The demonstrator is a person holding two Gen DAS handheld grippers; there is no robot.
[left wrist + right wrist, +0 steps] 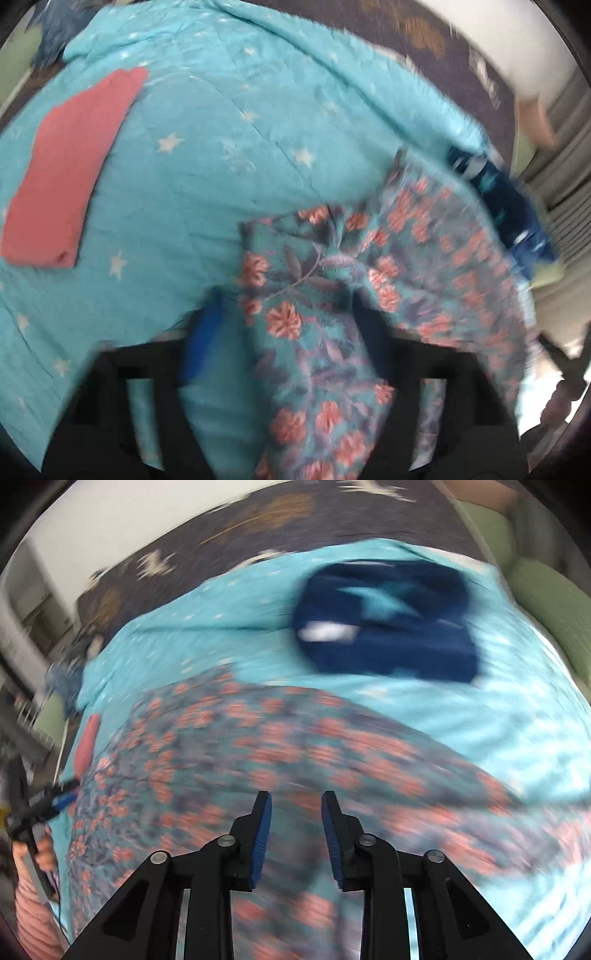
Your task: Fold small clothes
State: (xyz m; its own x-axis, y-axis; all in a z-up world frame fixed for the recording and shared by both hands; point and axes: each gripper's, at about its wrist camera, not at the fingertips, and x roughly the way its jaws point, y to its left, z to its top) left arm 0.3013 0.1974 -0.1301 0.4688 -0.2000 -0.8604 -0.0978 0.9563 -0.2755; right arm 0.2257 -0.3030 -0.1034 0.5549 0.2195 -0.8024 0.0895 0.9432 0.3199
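Observation:
A teal floral garment [314, 314] lies spread on the star-print bedspread [221, 129], one corner bunched up between my left gripper's [284, 321] fingers. Bedspread shows between the blue left pad [201, 332] and the cloth, so the pads do not press it. In the right wrist view the same floral garment [295, 746] stretches under my right gripper [295, 805], whose jaws stand apart with nothing between them. A folded pink cloth [70, 166] lies to the left. A navy garment [388, 624] lies beyond the floral one. Both views are blurred.
A dark patterned sheet [258, 513] covers the far side of the bed. Green cushions [546, 602] sit at the right edge. At the left of the right wrist view, a hand in a pink striped sleeve [33, 904] holds the left gripper [55, 801].

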